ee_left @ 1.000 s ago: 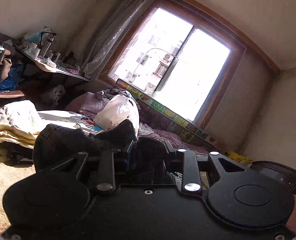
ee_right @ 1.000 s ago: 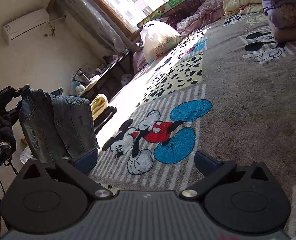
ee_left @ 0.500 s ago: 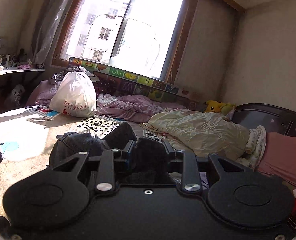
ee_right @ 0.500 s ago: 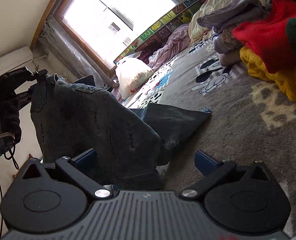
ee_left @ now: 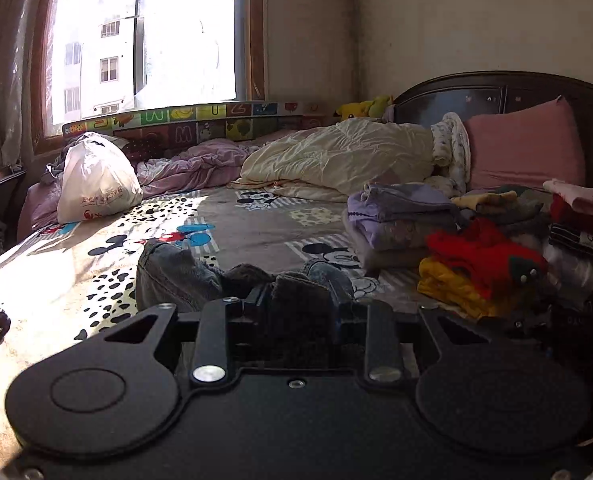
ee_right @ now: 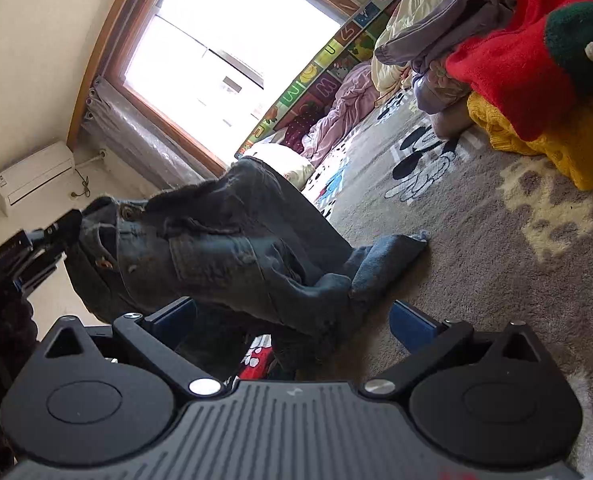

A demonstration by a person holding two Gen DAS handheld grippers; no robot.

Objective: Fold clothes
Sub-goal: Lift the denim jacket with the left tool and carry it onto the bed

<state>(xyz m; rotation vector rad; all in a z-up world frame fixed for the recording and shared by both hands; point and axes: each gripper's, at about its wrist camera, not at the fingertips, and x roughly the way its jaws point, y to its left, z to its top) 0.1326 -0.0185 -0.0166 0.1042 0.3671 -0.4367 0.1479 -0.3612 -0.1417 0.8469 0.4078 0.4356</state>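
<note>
A pair of blue jeans [ee_right: 232, 248] hangs by its waistband from my left gripper [ee_right: 62, 226] at the left of the right wrist view, with its legs trailing onto the bed blanket [ee_right: 476, 264]. In the left wrist view my left gripper [ee_left: 296, 304] is shut on the jeans [ee_left: 172, 276], which bunch up just ahead of the fingers. My right gripper [ee_right: 292, 316] is open and empty, its blue pads [ee_right: 412, 322] on either side of the lower part of the jeans.
Folded clothes are stacked at the right: a red sweater [ee_left: 484, 252] on a yellow one [ee_left: 452, 288], and purple items [ee_left: 400, 212]. A white plastic bag [ee_left: 96, 180], a cream quilt [ee_left: 336, 160] and a pink pillow [ee_left: 524, 152] lie further back.
My left gripper has swung right and down with the jeans, now facing the bed and headboard. The jeans' legs have settled on the blanket, and my right gripper has closed in on them.
</note>
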